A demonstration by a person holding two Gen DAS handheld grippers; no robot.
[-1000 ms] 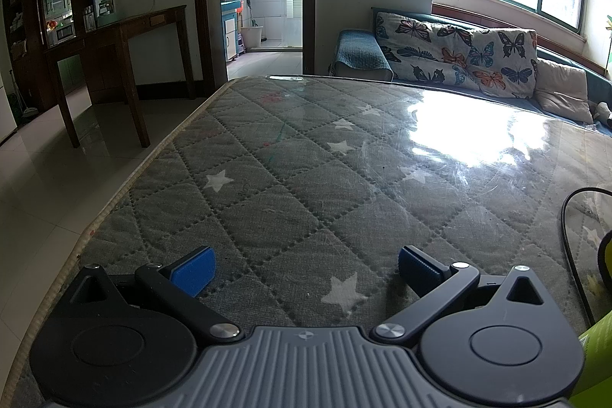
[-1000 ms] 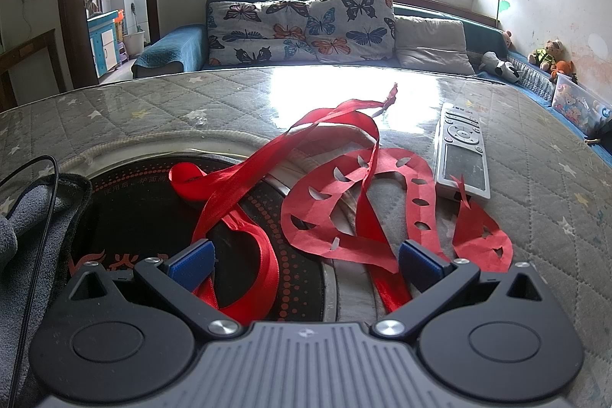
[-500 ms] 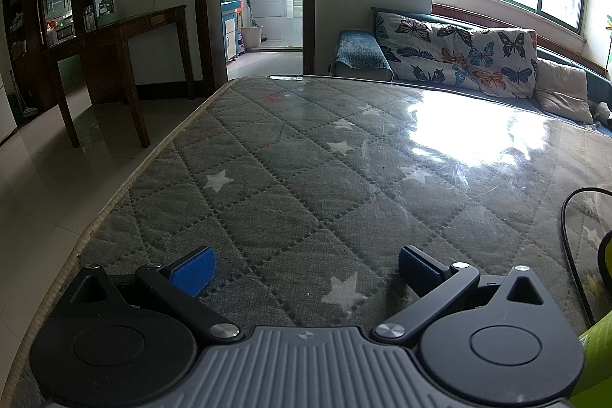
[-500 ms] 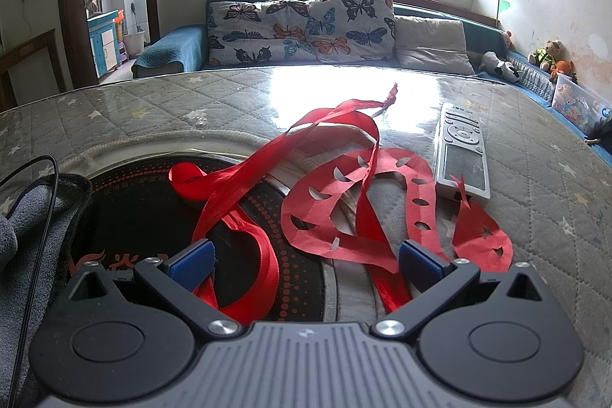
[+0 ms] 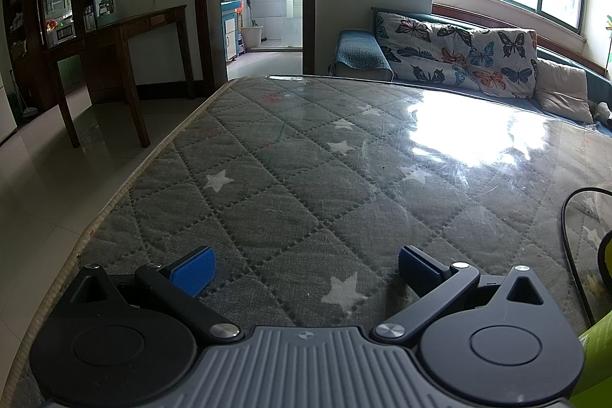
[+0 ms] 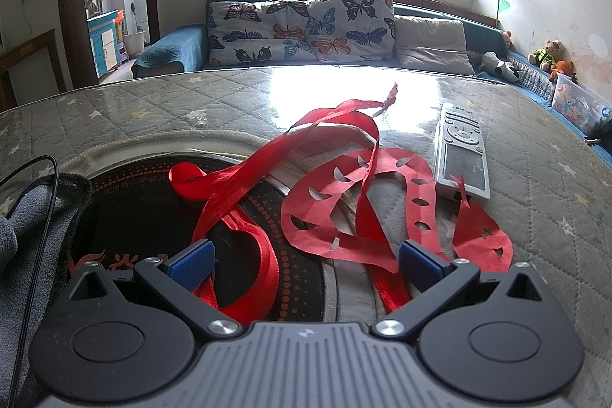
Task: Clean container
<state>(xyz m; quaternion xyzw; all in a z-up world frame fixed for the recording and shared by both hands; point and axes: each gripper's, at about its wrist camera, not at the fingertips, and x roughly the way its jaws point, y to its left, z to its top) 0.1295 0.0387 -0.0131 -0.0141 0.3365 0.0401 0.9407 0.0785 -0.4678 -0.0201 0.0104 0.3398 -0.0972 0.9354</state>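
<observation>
On round cooktop (image 6: 153, 217): red ribbon (image 6: 237, 186), paper cutout (image 6: 344, 217); both tools wide, empty.

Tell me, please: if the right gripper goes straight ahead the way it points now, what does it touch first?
Most likely the red ribbon, whose loops lie between the open fingers of the right gripper, with the red paper cutout just beyond. Depth is unclear, so which comes first is uncertain.

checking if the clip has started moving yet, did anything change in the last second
Nothing visibly changed. The left claw is open over the bare quilted table cover, holding nothing. The right claw is open above the red ribbon and the red paper cutout, not gripping either. The remote, the grey cloth and the black cable lie as before.
</observation>
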